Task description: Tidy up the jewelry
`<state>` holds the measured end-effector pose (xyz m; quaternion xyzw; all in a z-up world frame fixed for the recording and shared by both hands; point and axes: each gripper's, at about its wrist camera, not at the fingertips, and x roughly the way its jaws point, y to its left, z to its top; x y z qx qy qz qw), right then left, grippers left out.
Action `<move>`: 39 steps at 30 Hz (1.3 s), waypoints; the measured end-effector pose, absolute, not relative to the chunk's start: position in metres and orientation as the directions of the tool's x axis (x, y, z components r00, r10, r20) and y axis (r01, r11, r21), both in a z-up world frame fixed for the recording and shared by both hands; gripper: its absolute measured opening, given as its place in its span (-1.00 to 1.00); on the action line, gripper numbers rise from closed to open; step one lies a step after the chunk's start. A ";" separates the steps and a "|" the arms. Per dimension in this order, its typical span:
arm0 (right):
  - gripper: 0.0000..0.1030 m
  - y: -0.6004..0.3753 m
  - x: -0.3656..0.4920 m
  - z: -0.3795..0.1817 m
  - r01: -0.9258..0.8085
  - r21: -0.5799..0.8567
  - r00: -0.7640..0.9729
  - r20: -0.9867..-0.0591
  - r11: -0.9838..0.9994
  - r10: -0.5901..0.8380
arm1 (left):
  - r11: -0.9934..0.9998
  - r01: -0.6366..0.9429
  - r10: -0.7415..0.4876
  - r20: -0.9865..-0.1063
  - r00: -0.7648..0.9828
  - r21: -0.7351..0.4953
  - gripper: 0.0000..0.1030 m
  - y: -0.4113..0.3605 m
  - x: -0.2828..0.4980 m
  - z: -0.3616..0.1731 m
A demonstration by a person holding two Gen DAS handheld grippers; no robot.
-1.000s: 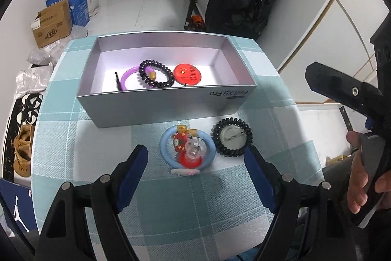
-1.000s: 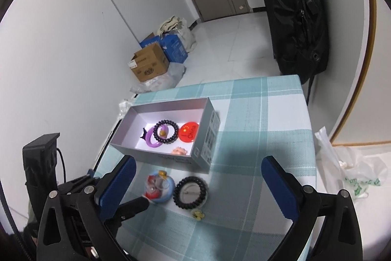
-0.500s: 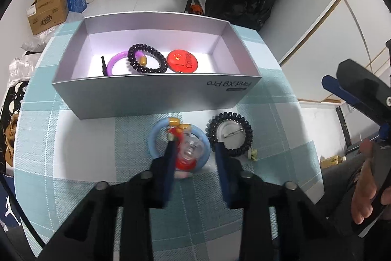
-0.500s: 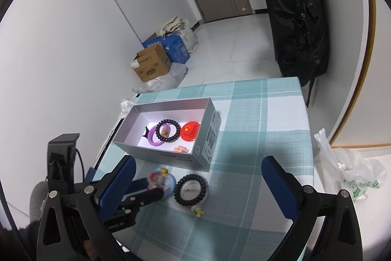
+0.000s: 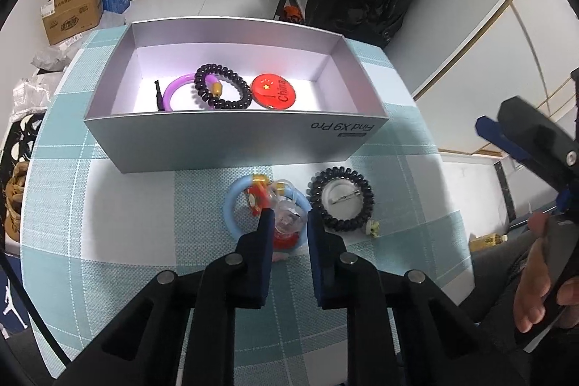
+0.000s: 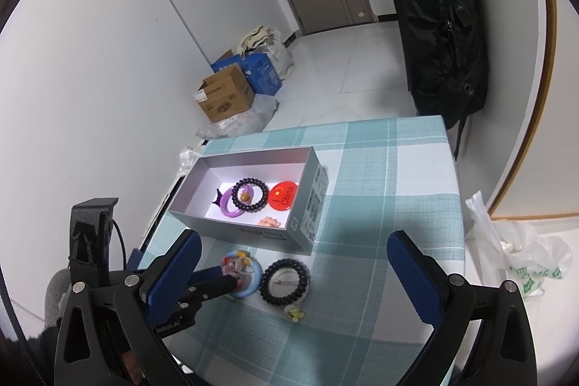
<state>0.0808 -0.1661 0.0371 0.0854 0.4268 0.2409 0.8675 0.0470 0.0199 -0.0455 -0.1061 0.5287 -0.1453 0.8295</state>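
1. Jaws of the left gripper [image 5: 289, 223] are pulled in close, one on each side of a small clear and red charm [image 5: 286, 223] — they pinch it.
2. Around the charm lies a light blue ring [image 5: 231, 208] on the bench [image 5: 126, 205], and the jaw tips sit inside that ring.
3. Just to the right of the left jaws is a black coil hair tie [image 5: 340, 198] with a white round pin badge [image 5: 342, 199] in its middle, pin side up.
4. A tiny yellow flower [image 5: 372, 227] lies just beside the hair tie, on the side away from the jaws.
5. Past the jaw tips stands an open silver box [image 5: 235, 140], close to the blue ring.
6. Inside the box are a purple ring [image 5: 173, 93], a dark bead bracelet [image 5: 222, 91] lying partly over it, and a red round badge [image 5: 274, 92] — the badge is nearest the right end.
7. Jaws of the right gripper [image 6: 293, 274] are spread wide and hold nothing. They hang above the bench, and in the right view the hair tie sits between and beyond them.
8. A black backpack [image 6: 438, 17] stands on the floor, far past the bench.
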 end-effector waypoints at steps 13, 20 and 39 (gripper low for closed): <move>1.00 -0.165 0.082 0.031 -0.332 0.383 0.496 -0.706 0.862 0.505 | 0.897 0.124 -0.431 -0.779 0.455 -0.425 -0.74 0.036 0.045 -0.018; 1.00 -0.148 0.079 0.021 -0.382 0.392 0.440 -0.719 0.837 0.538 | 0.887 0.101 -0.432 -0.735 0.522 -0.450 -0.74 0.054 0.044 -0.002; 0.32 -0.055 0.081 -0.026 -0.547 0.229 0.338 -0.819 0.805 0.463 | 0.855 0.069 -0.460 -0.689 0.560 -0.514 -0.74 0.098 0.054 0.001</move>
